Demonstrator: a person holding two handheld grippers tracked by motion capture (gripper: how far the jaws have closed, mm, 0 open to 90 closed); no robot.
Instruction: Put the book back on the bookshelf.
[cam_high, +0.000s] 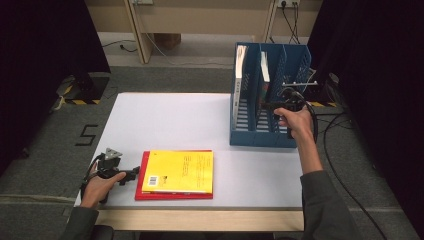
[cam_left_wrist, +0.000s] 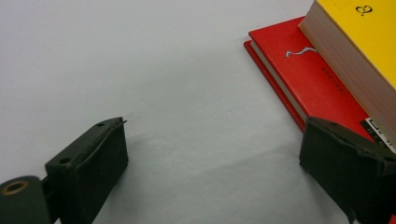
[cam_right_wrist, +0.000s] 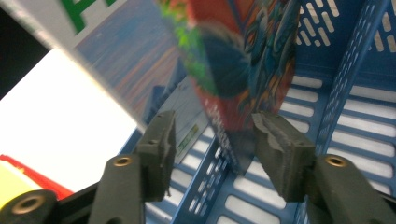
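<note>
White table (cam_high: 165, 120) — blue rack (cam_high: 250, 135) holds two upright books (cam_high: 264, 75).

on the dark floor left of the bench, a black painted "5" (cam_high: 88, 135) can be read. large green letters (cam_right_wrist: 88, 11) cross the white top of a book cover in the blue rack, cut off and unreadable. print on the yellow book (cam_high: 190, 165) is too small to read.

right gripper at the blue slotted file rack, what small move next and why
Probably draw the right gripper straight back out of the blue slotted plastic file rack. Its jaws stand apart around the colourful-covered book, which stands in the middle slot, seemingly released. The yellow book on the red book waits.
</note>
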